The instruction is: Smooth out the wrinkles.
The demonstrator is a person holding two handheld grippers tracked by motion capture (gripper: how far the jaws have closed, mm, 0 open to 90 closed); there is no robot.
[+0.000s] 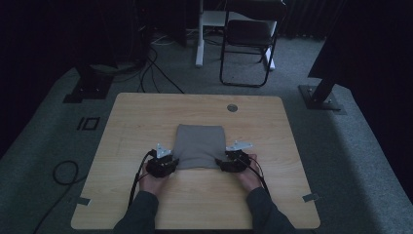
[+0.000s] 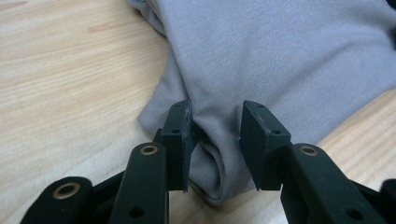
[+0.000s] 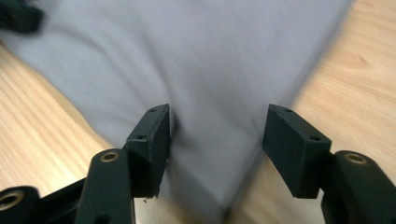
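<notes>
A grey folded cloth (image 1: 199,145) lies flat in the middle of the wooden table (image 1: 141,117). My left gripper (image 1: 171,163) is at the cloth's near left corner. In the left gripper view its jaws (image 2: 215,135) are shut on that corner of the cloth (image 2: 280,56), and a fold bunches up between the pads. My right gripper (image 1: 223,164) is at the near right corner. In the right gripper view its jaws (image 3: 215,140) stand apart astride the corner of the cloth (image 3: 187,56), which lies flat between them; that view is blurred.
A round grommet (image 1: 232,107) sits in the table near its far edge. Beyond the table stand a dark folding chair (image 1: 247,39) and a white desk leg (image 1: 199,34). Cables (image 1: 156,73) run over the carpet.
</notes>
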